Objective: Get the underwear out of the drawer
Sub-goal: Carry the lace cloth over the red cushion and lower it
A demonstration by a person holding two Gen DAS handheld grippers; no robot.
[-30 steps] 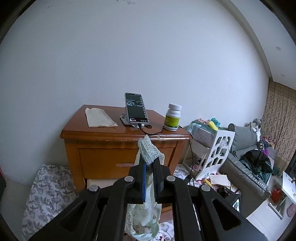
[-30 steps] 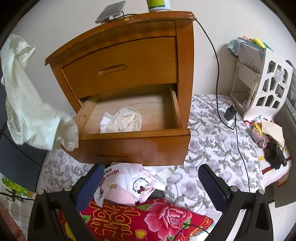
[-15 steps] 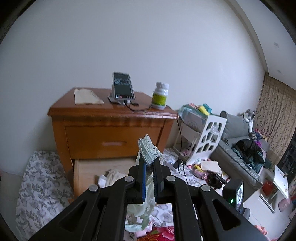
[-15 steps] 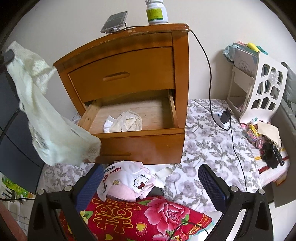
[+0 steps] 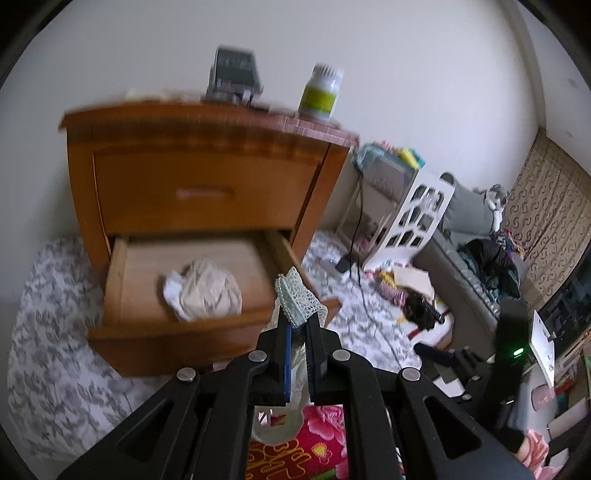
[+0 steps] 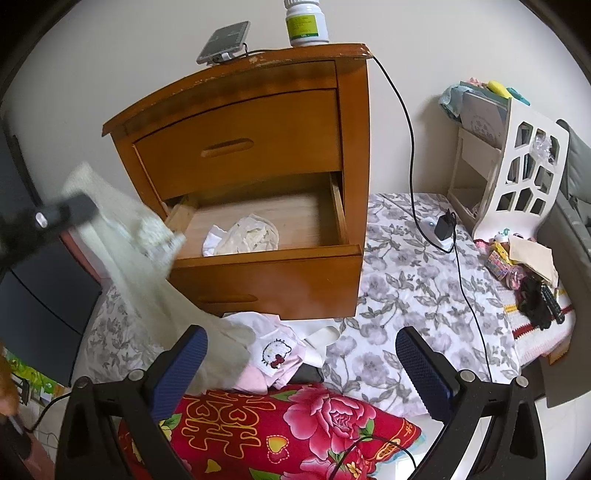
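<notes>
A wooden nightstand [image 6: 258, 122] has its lower drawer [image 6: 266, 258] pulled out, with crumpled cream and white underwear [image 6: 245, 236] lying inside. My left gripper [image 5: 299, 325] is shut on a pale green lace-trimmed pair of underwear [image 5: 297, 295], which hangs down from its pads. The right wrist view shows that same garment [image 6: 147, 266] draped in the air at the left, its lower end over a small pile of pink and white underwear [image 6: 273, 350] on the floor before the drawer. My right gripper [image 6: 299, 354] stands open and empty above that pile.
A red floral cloth [image 6: 280, 424] lies nearest me on the floor. A phone [image 6: 223, 42] and a pill bottle [image 6: 306, 22] stand on the nightstand, a cable [image 6: 410, 155] running down to a charger. A white cut-out rack [image 6: 517, 166] and clutter sit to the right on a floral sheet [image 6: 406, 288].
My left gripper has sunk and tipped downward with the lace underwear, so the open drawer now fills its view. The garment has dropped toward the floor pile. The right gripper has drawn back slightly.
</notes>
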